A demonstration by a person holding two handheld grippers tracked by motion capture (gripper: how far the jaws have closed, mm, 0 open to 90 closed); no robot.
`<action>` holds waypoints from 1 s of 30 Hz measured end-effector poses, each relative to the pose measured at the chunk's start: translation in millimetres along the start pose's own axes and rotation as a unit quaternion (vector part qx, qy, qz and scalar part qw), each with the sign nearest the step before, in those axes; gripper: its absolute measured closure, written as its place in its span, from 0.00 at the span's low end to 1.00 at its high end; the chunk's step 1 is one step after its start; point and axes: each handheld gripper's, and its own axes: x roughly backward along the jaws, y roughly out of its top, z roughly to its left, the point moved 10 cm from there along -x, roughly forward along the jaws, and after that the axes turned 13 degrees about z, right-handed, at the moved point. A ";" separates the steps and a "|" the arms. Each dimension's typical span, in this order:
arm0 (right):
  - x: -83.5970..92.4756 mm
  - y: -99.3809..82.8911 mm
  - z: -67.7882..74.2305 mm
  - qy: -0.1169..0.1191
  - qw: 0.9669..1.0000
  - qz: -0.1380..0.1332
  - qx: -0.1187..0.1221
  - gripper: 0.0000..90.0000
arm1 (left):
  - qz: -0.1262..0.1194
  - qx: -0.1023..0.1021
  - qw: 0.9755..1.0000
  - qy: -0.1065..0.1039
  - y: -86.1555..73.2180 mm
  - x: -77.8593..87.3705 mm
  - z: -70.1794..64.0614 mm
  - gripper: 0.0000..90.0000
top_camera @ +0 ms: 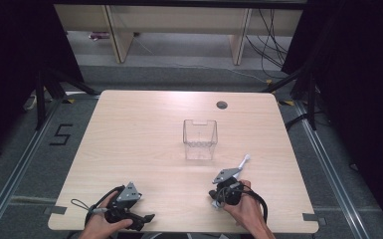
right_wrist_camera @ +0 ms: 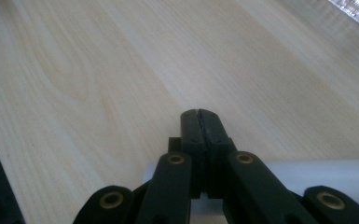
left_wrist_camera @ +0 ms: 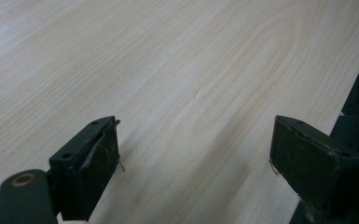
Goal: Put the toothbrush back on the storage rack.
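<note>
On the table (top_camera: 144, 144), at seven o'clock, the left gripper (left_wrist_camera: 193, 154) rests with jaws wide apart, empty. At five o'clock, the right gripper (right_wrist_camera: 200, 122) is clamped on a white stick (top_camera: 242, 162), pointing at the clear box (top_camera: 199, 139).

Beyond the tongs, past the far edge of the light wooden table (top_camera: 129, 149), grey carpeted floor (top_camera: 179, 74) runs to pale desks (top_camera: 179, 22) with trailing cables (top_camera: 271, 45). Black curtains (top_camera: 10, 59) flank both sides. A floor marking "5" (top_camera: 60, 134) lies left of the table.
</note>
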 end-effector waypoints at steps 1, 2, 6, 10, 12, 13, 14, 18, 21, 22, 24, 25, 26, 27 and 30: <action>0.0 0.0 0.0 0.000 1.000 0.000 0.000 1.00 | 0.000 0.000 1.000 0.000 0.0 0.0 0.0 0.17; -0.1 -3.9 1.1 0.000 1.000 0.005 0.002 1.00 | 0.001 0.000 1.000 0.002 -0.1 -0.1 0.6 0.17; 2.7 -8.7 4.5 0.006 1.000 0.005 -0.001 1.00 | 0.000 0.001 1.000 0.001 0.0 -0.1 0.3 0.17; 3.9 -16.7 2.0 -0.003 1.000 0.005 -0.017 1.00 | 0.002 -0.001 1.000 0.005 -0.3 -0.3 1.6 0.17; 6.8 -20.9 0.6 -0.006 1.000 0.008 -0.029 1.00 | 0.002 -0.001 1.000 0.005 -0.3 -0.2 1.6 0.17; 6.8 -20.9 0.6 -0.006 1.000 0.008 -0.029 1.00 | 0.002 -0.001 1.000 0.005 -0.3 -0.2 1.6 0.17; 7.4 -20.5 -0.7 -0.001 1.000 -0.006 -0.009 1.00 | 0.002 -0.001 1.000 0.005 -0.3 -0.3 1.7 0.17; 9.7 -26.4 -3.2 -0.005 1.000 0.008 -0.018 1.00 | 0.002 -0.001 1.000 0.005 -0.3 -0.5 1.8 0.17; 12.5 -30.7 -5.0 -0.006 0.999 0.011 -0.037 1.00 | 0.002 -0.001 1.000 0.005 -0.5 -0.6 1.8 0.17; 12.6 -30.3 -5.3 0.000 1.000 0.006 -0.021 1.00 | 0.003 -0.001 1.000 0.005 -0.5 -0.6 1.8 0.17; 14.4 -32.7 -7.2 -0.001 1.000 0.006 -0.024 1.00 | 0.003 -0.001 1.000 0.005 -0.4 -0.7 1.8 0.17; 14.4 -33.1 -7.8 -0.001 1.000 0.002 -0.027 1.00 | 0.003 -0.001 1.000 0.005 -0.5 -0.7 1.8 0.17; 17.1 -34.7 -7.3 0.004 1.000 0.003 -0.026 1.00 | 0.003 -0.001 1.000 0.005 -0.5 -0.7 1.8 0.17; 16.4 -36.9 -9.3 -0.003 0.999 0.009 -0.031 1.00 | 0.003 -0.001 1.000 0.005 -0.5 -0.7 1.9 0.17; 17.6 -39.4 -12.2 -0.006 0.999 0.002 -0.042 1.00 | 0.003 -0.001 1.000 0.006 -0.5 -0.8 1.9 0.17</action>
